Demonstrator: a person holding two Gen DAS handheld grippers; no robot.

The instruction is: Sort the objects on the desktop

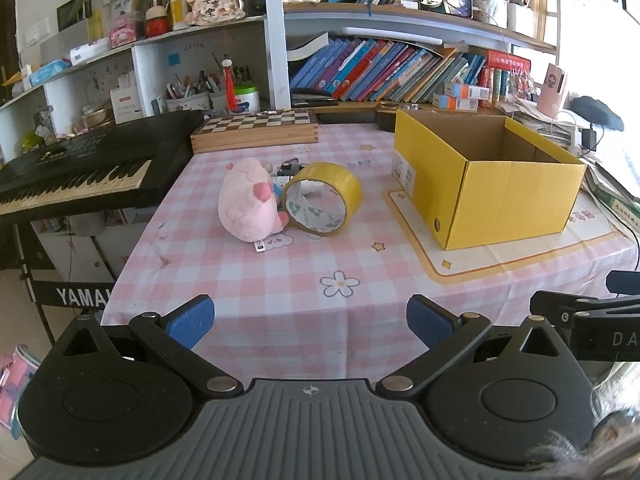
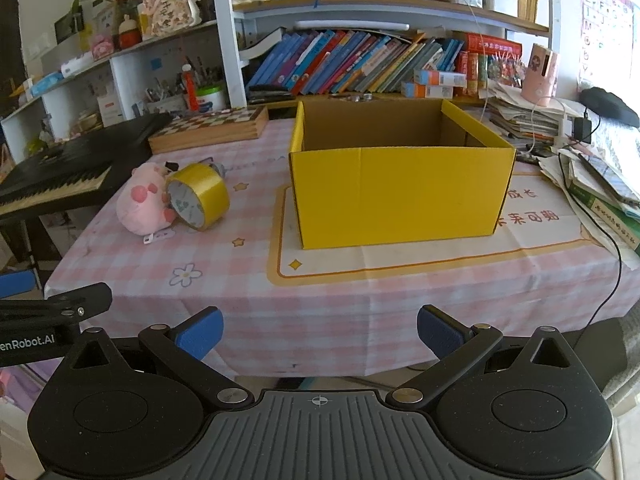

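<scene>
Small items point(image 1: 289, 168) behind the plush pig point(image 1: 250, 200) and tape roll point(image 1: 322, 196) are mostly hidden; the box point(image 2: 400, 196) floor is unseen.

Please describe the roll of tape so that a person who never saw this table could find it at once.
Start at the big open yellow box on the pink checked tablecloth. To its left lies a pink plush toy; the tape roll leans against it, a wide yellow ring, hollow, unlike its soft neighbour.

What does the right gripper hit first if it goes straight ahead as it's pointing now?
Probably the yellow box: its near wall fills the centre of the right wrist view, past the open right gripper and a bare stretch of checked tablecloth. Depth and height are uncertain.
</scene>
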